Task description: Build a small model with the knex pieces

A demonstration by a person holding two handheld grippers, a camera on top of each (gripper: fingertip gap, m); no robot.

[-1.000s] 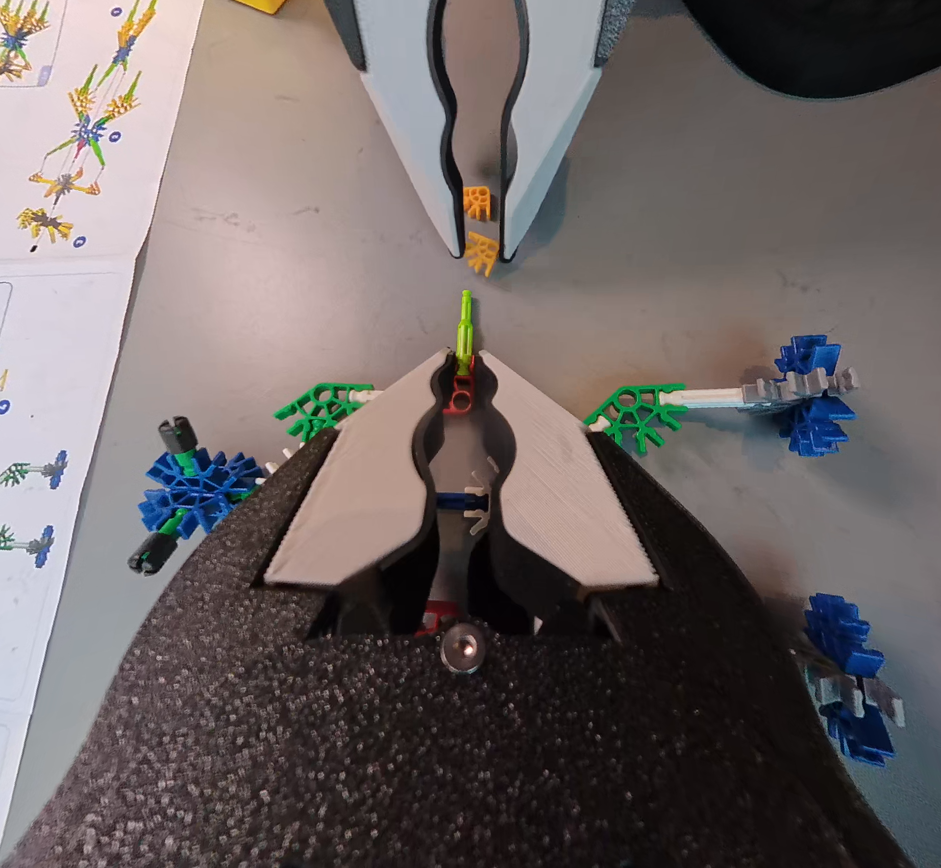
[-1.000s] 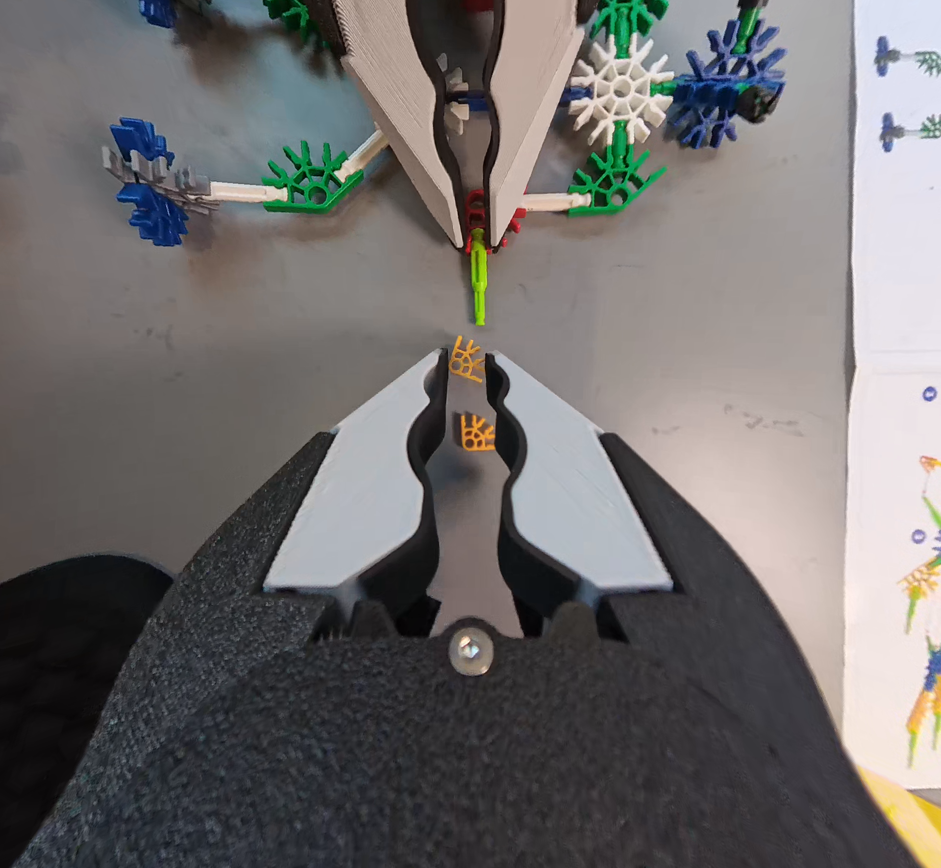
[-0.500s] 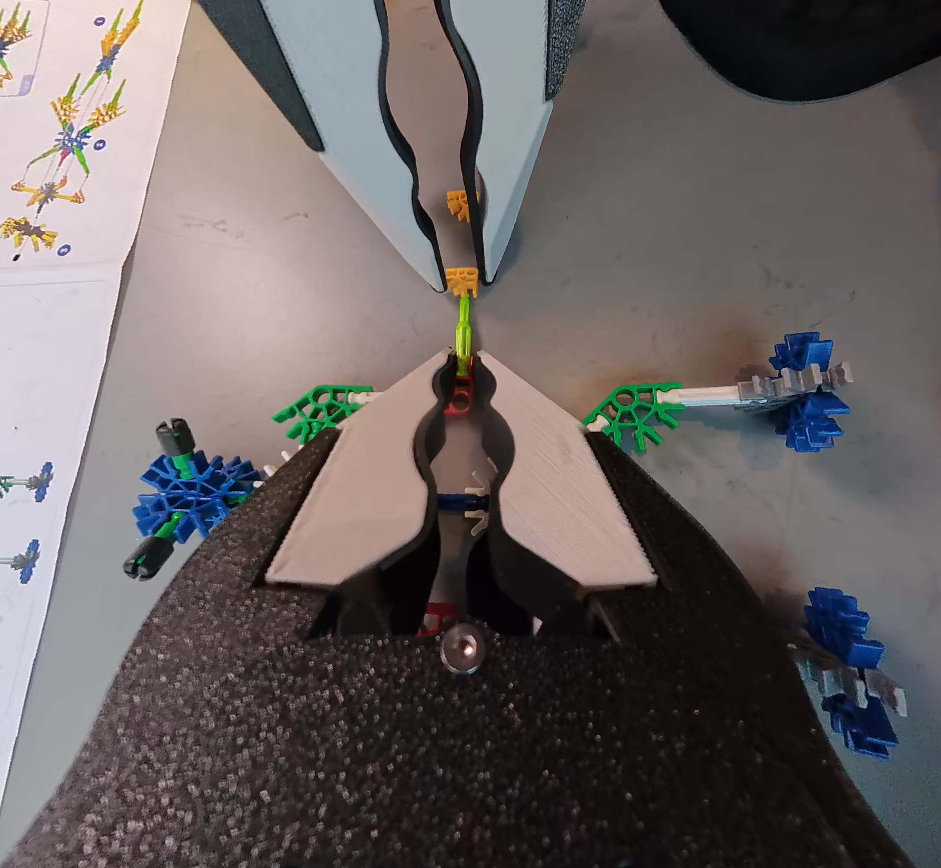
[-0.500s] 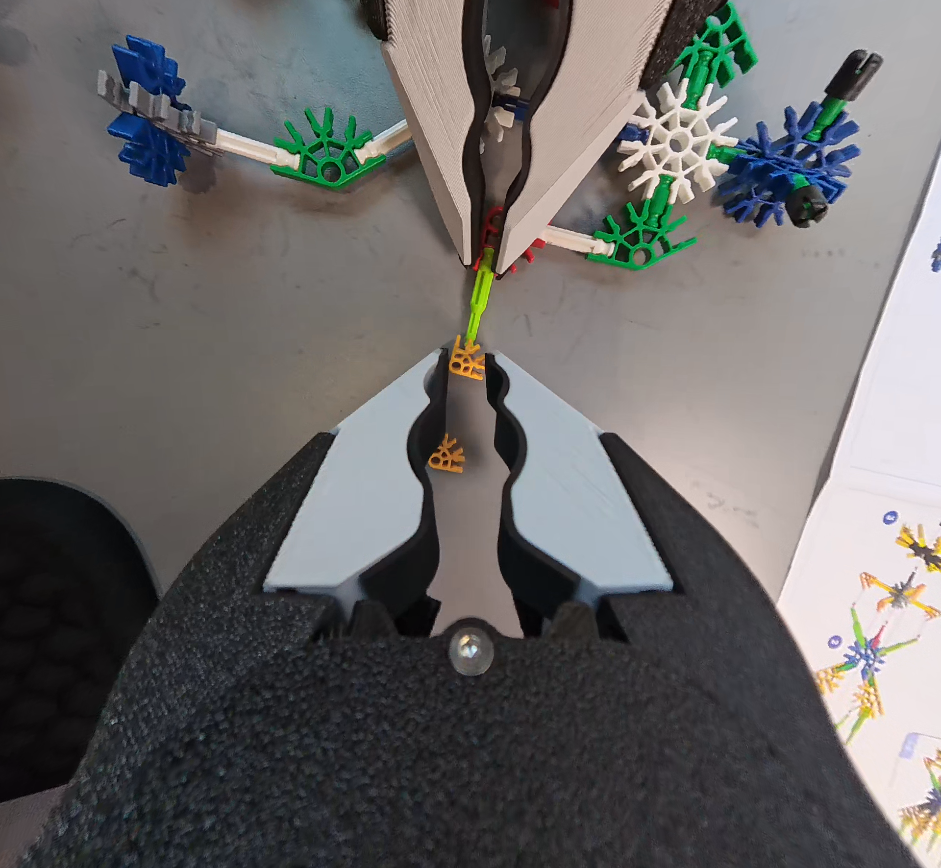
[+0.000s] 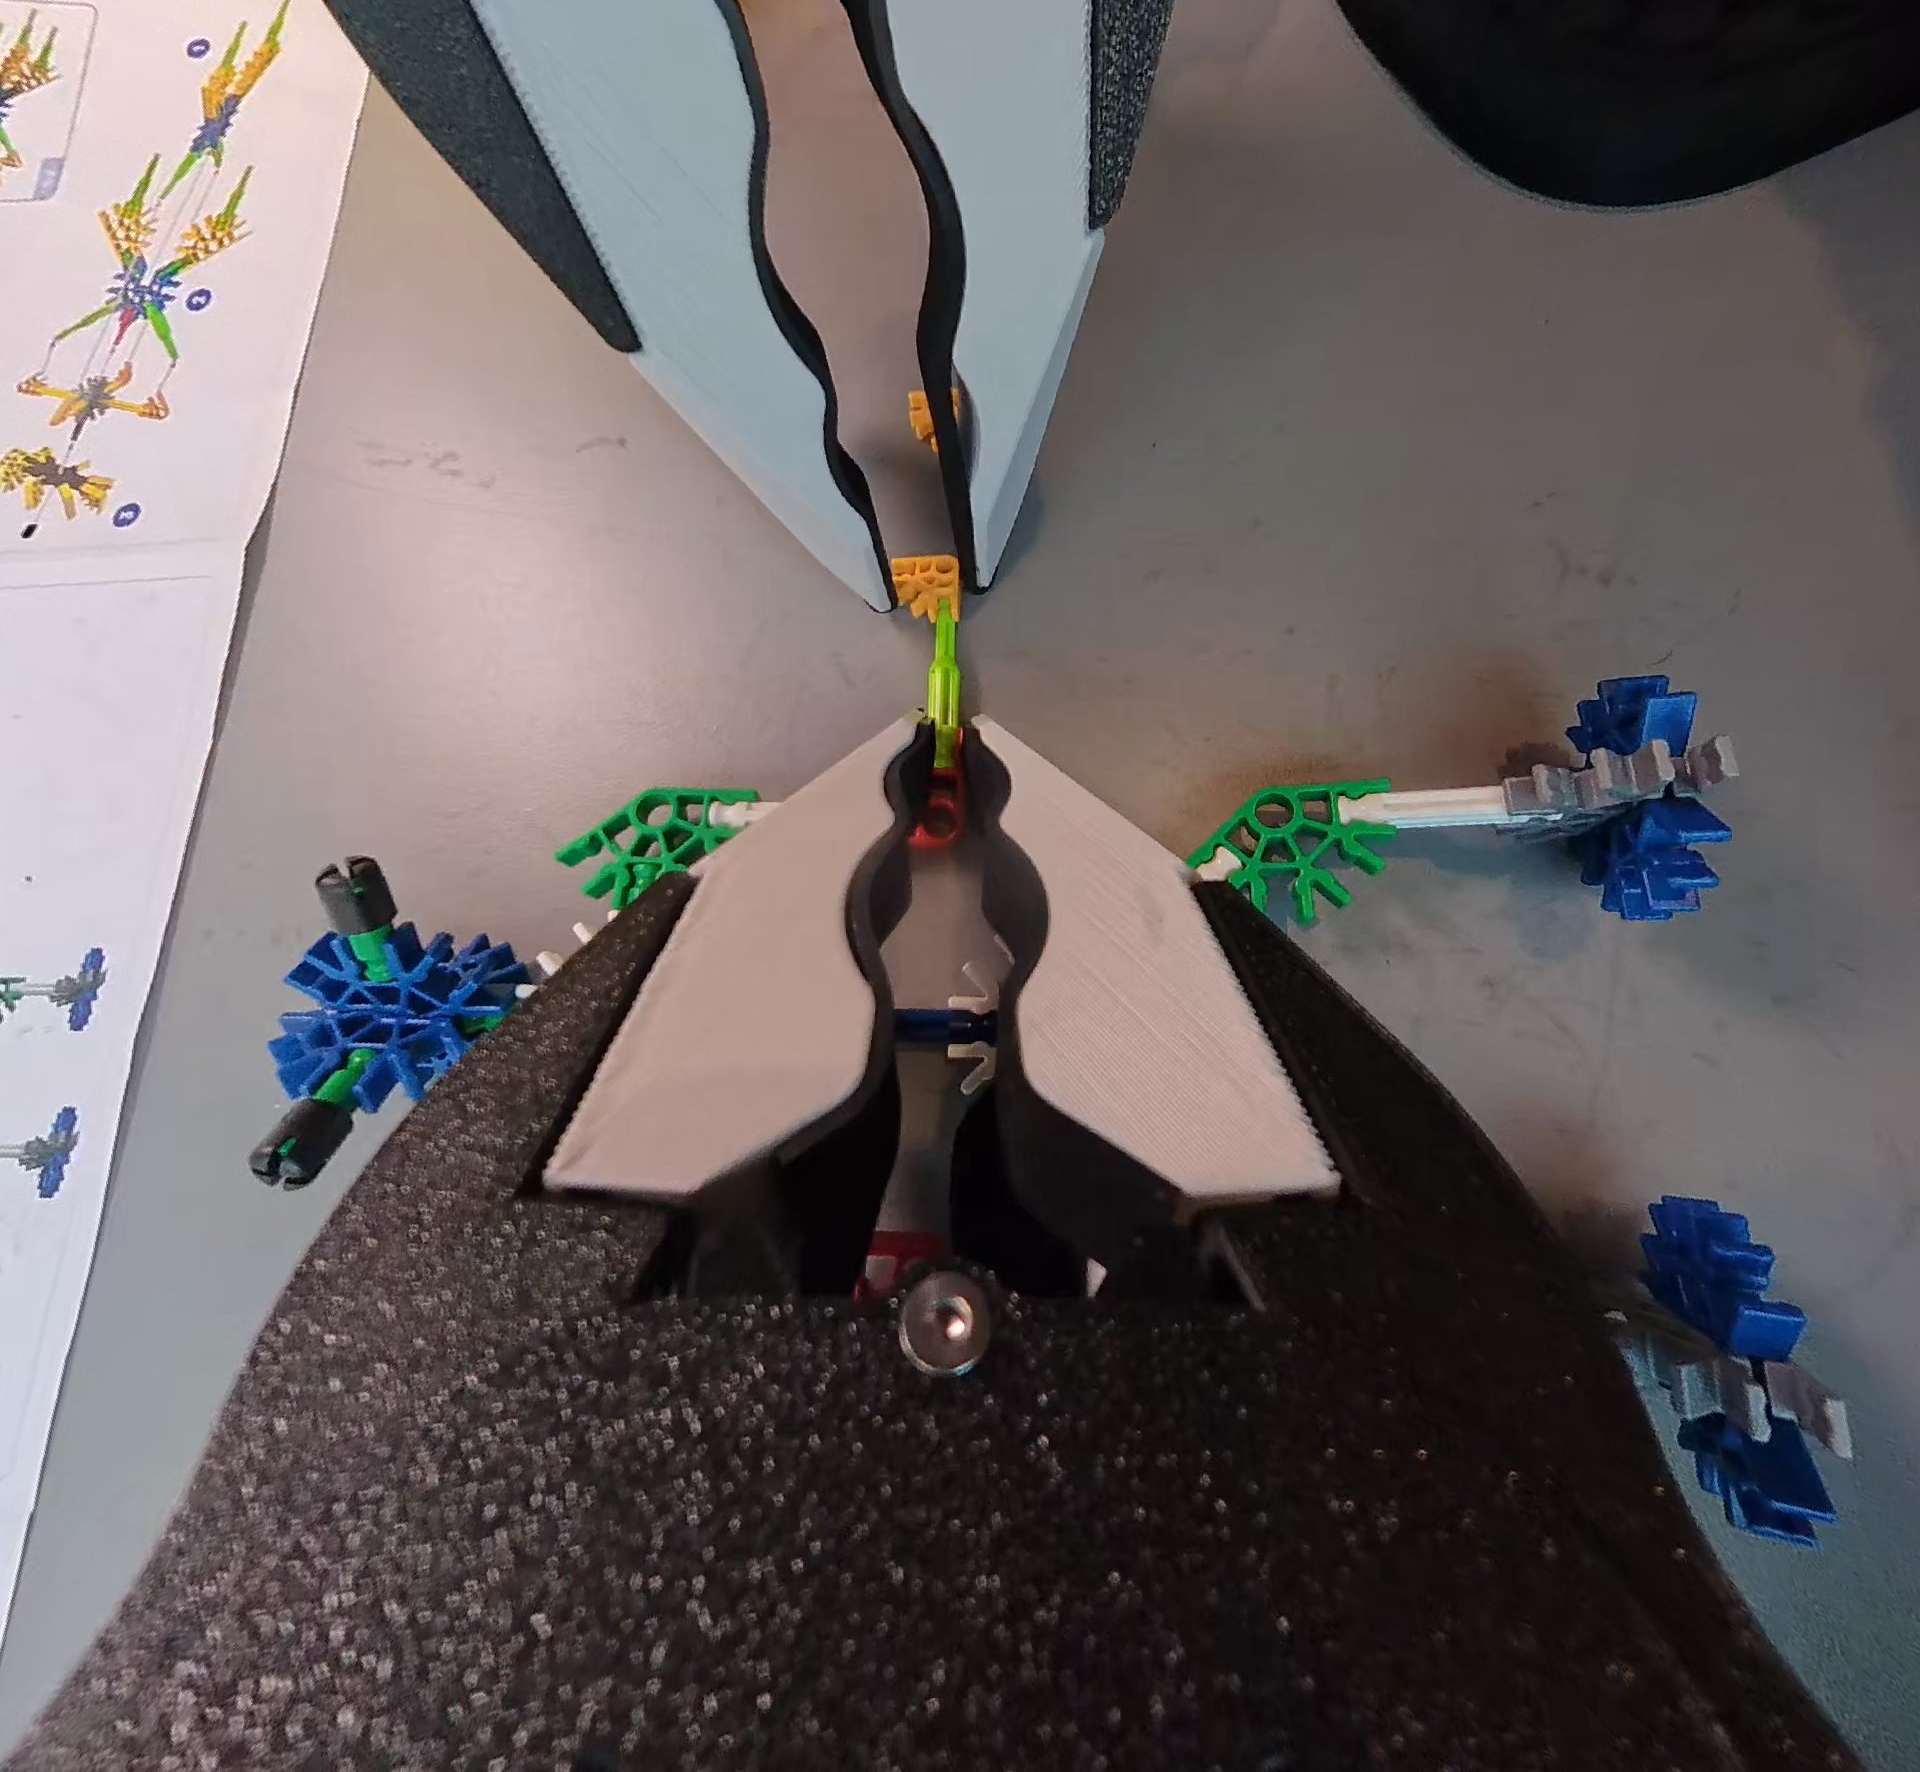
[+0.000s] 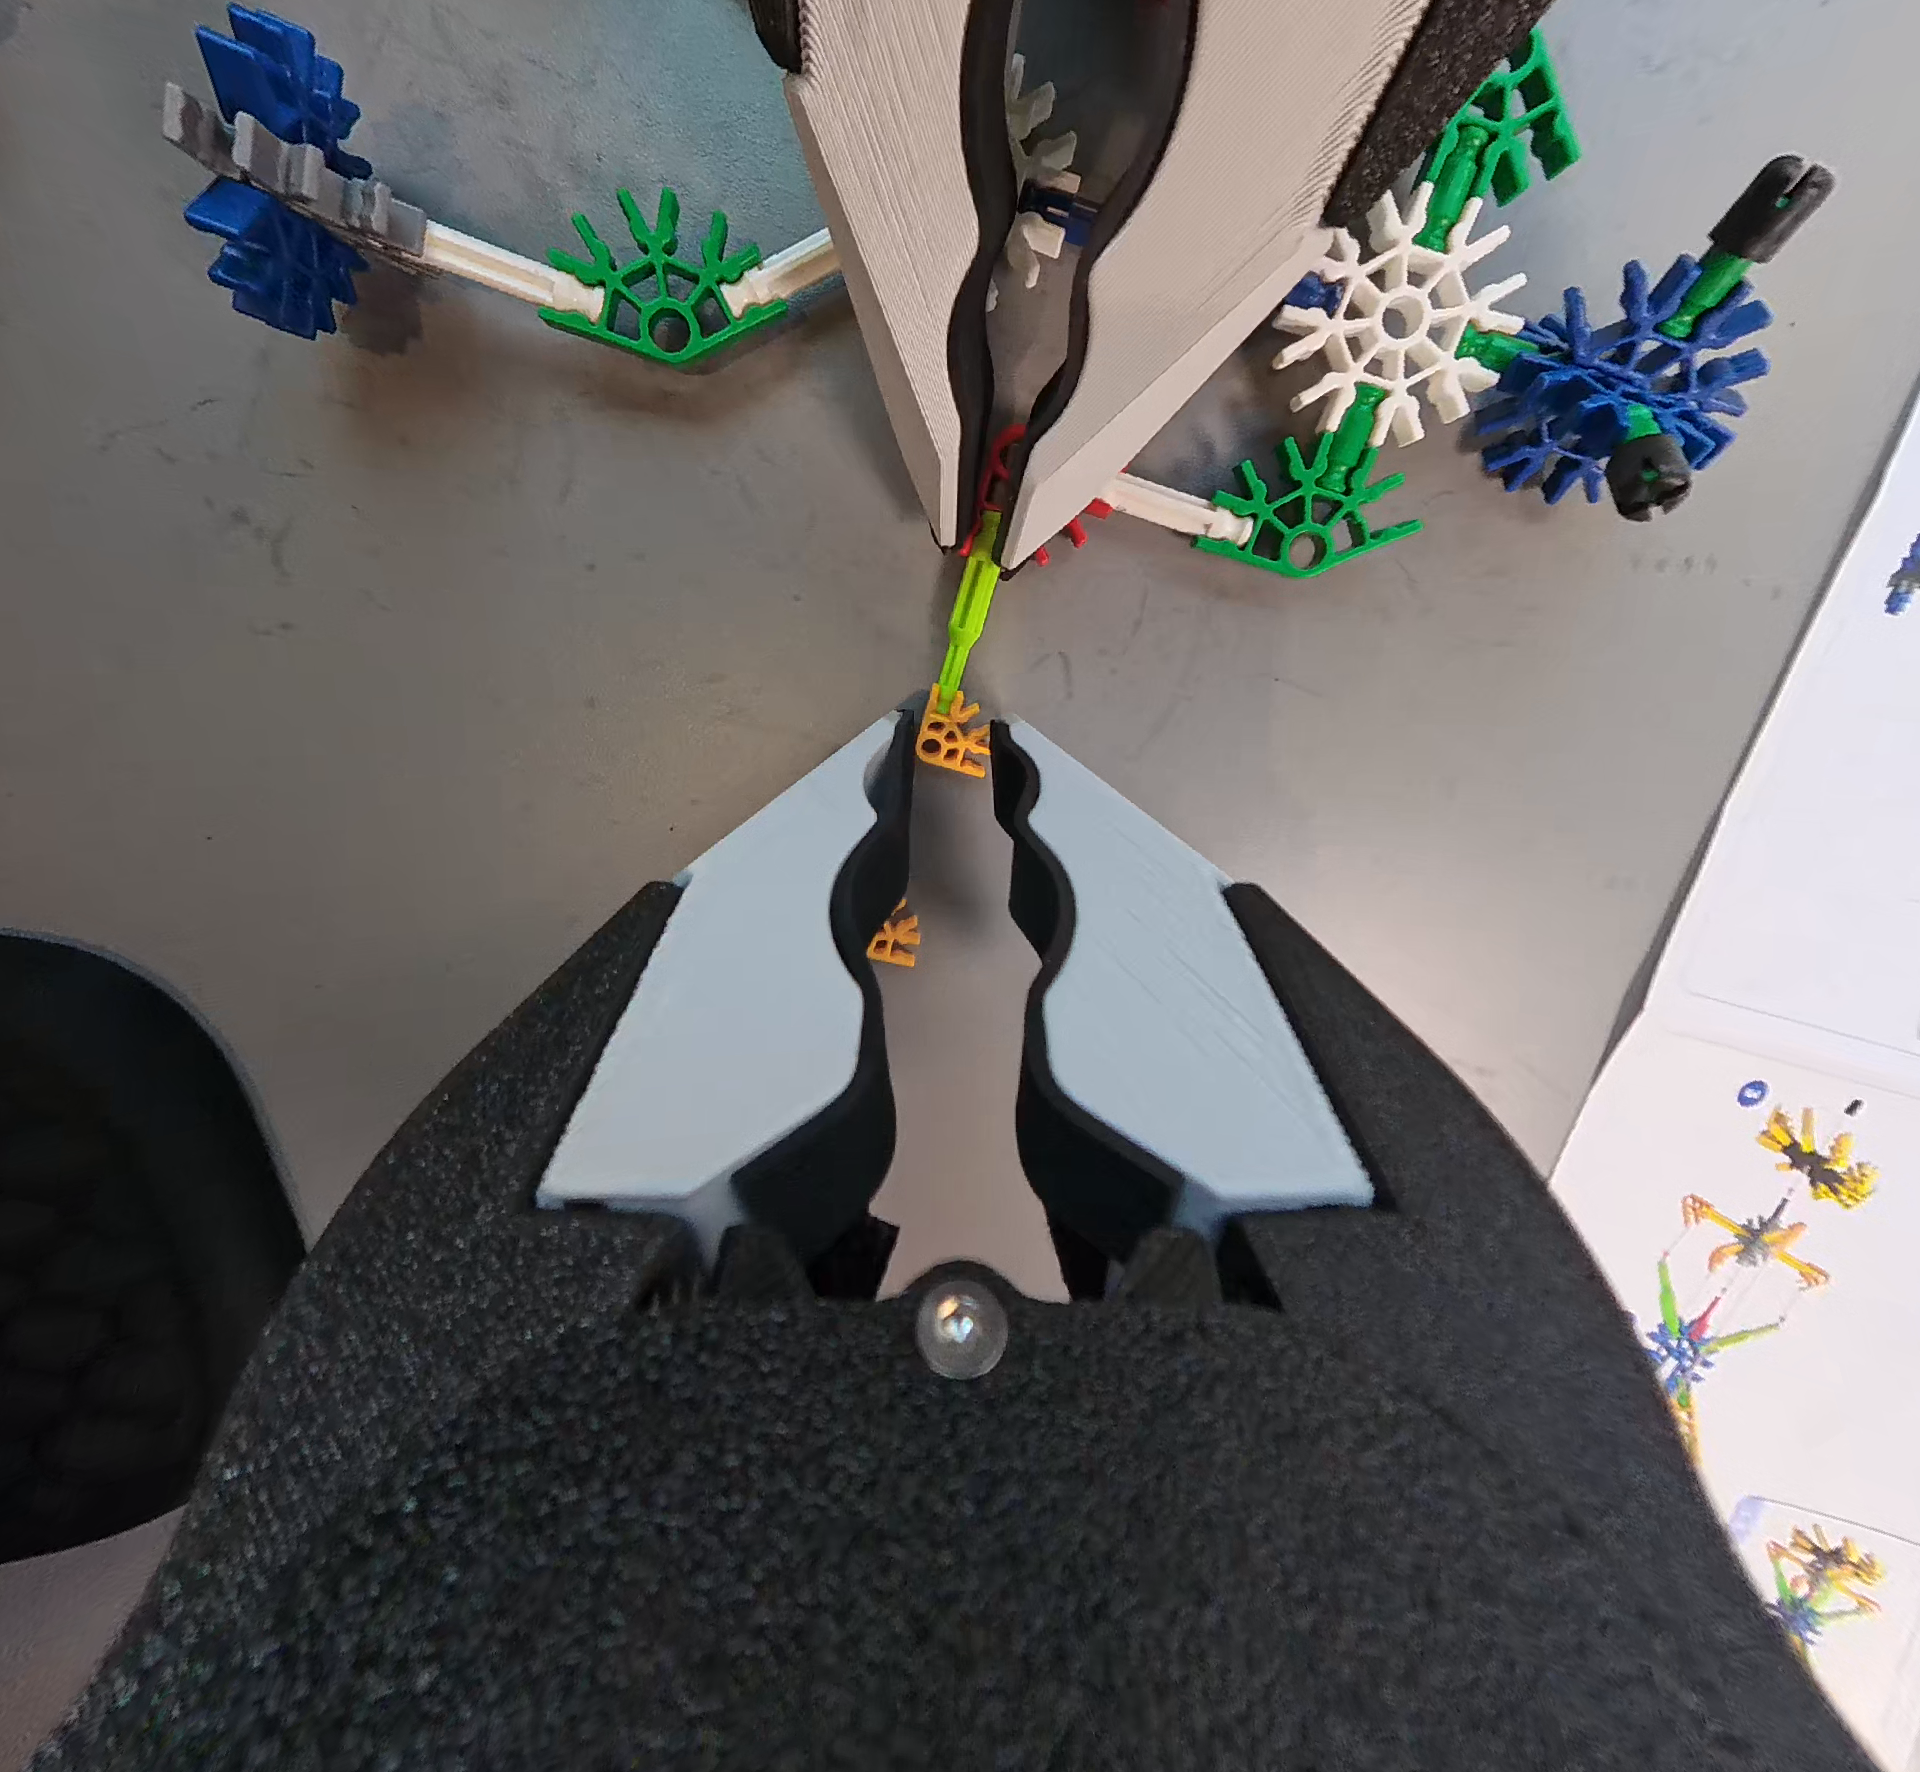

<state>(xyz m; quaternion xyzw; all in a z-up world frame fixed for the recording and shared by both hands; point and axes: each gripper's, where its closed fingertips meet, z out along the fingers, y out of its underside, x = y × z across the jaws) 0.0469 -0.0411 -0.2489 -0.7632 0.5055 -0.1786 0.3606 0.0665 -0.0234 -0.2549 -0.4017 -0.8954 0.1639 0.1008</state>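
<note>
My left gripper (image 5: 940, 733) is shut on a red connector (image 5: 941, 803) of a toy model made of rods and connectors. A lime green rod (image 5: 945, 678) sticks out forward from that connector. My right gripper (image 6: 951, 735) is shut on a small orange connector (image 6: 948, 743) at its fingertips. The orange connector touches the free tip of the lime rod (image 6: 971, 610). In the left wrist view the right gripper (image 5: 932, 584) comes in from the top with the orange connector (image 5: 925, 582). In the right wrist view the left gripper (image 6: 982, 533) comes in from the top.
A second orange connector (image 6: 894, 938) lies on the grey table under the right gripper. The model spreads out with green connectors (image 5: 1294, 839), white rods, blue-grey ends (image 5: 1636, 813) and a blue snowflake (image 5: 390, 1016). An instruction sheet (image 5: 125, 372) lies at the left, and a black object (image 5: 1662, 8) at the far right. The blue snowflake (image 5: 390, 1016) sits 10 cm or so from the ends of my left fingers. My right wrist view (image 6: 1633, 366) looks at it from another angle.
My right gripper has carried the orange connector toward the left gripper until it meets the tip of the lime rod. The right gripper has also turned. The left gripper has stayed put.
</note>
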